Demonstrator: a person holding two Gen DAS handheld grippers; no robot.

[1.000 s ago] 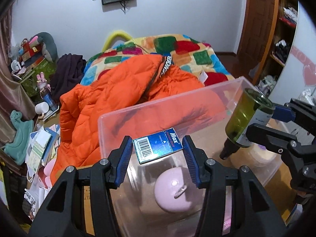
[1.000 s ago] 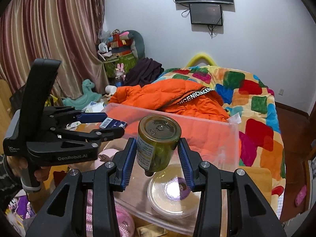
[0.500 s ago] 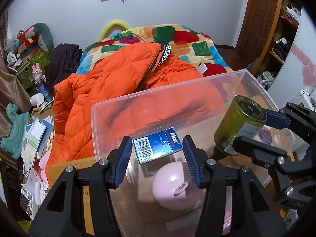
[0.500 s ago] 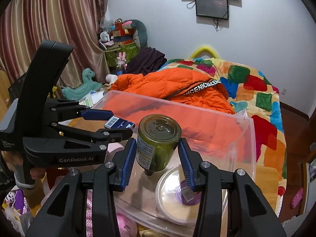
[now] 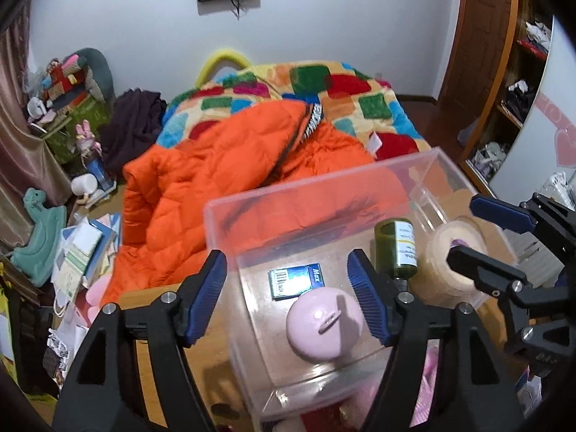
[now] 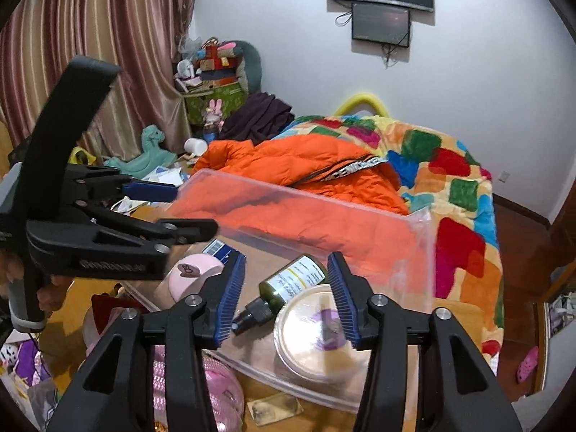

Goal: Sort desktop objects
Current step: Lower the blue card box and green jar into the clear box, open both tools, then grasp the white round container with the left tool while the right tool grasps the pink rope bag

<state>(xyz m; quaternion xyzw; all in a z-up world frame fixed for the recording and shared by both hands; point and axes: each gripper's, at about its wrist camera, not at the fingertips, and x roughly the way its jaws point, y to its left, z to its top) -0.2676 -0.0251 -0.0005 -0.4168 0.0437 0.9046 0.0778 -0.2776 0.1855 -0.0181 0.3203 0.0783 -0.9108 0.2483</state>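
A clear plastic bin (image 5: 316,190) (image 6: 417,252) stands on the wooden desk. In it lie a small blue box with a barcode (image 5: 296,280) (image 6: 220,249), a green bottle with a white label (image 5: 396,248) (image 6: 293,282), a pink round object (image 5: 324,324) (image 6: 194,273) and a round cream container (image 5: 453,248) (image 6: 313,334). My left gripper (image 5: 288,295) is open and empty above the bin's near side. My right gripper (image 6: 284,295) is open and empty above the bottle.
An orange jacket (image 5: 230,187) and a patchwork blanket (image 6: 450,180) cover the bed behind the bin. Books and toys clutter the floor at left (image 5: 75,252). Pink items (image 6: 201,388) lie on the desk (image 5: 208,352) before the bin.
Both grippers opened. The blue box dropped from the left gripper into the bin, and the green bottle dropped from the right gripper and now lies on its side in the bin.
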